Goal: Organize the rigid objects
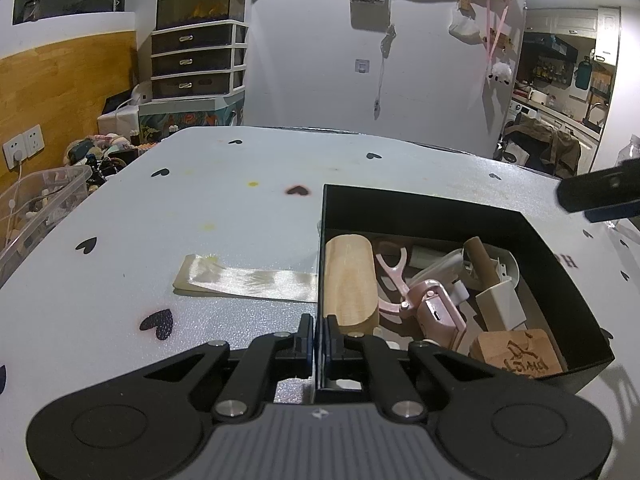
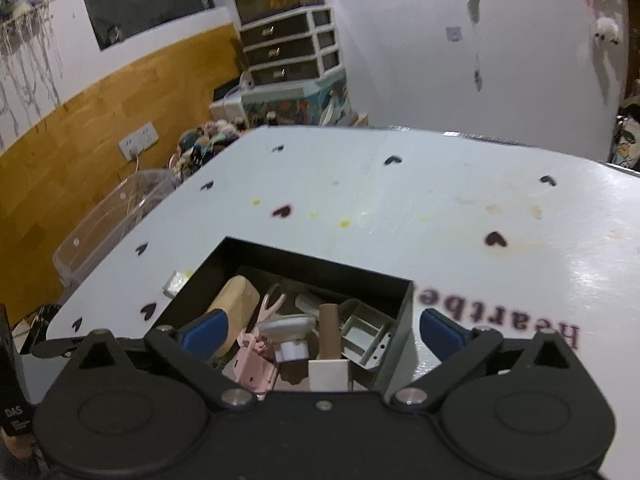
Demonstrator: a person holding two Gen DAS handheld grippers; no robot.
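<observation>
A black open box point(image 1: 560, 280) sits on the white table point(image 1: 240, 200) and holds several rigid things: a rounded wooden block point(image 1: 350, 280), a pink plastic tool point(image 1: 420, 300), a cardboard tube point(image 1: 482, 264), white plastic parts point(image 1: 500, 304) and an engraved wooden block point(image 1: 516, 354). My left gripper point(image 1: 319, 332) is shut on the box's left wall near the front corner. My right gripper point(image 2: 320, 330) is open wide and empty, above the box point(image 2: 312, 272), with the pink tool point(image 2: 256, 360), tube point(image 2: 329, 328) and wooden block point(image 2: 236, 304) below it.
A shiny cream ribbon strip point(image 1: 244, 278) lies flat on the table left of the box. A clear plastic bin point(image 1: 36, 208) stands beyond the table's left edge. A drawer unit point(image 1: 196, 60) with a tank on top stands at the far wall.
</observation>
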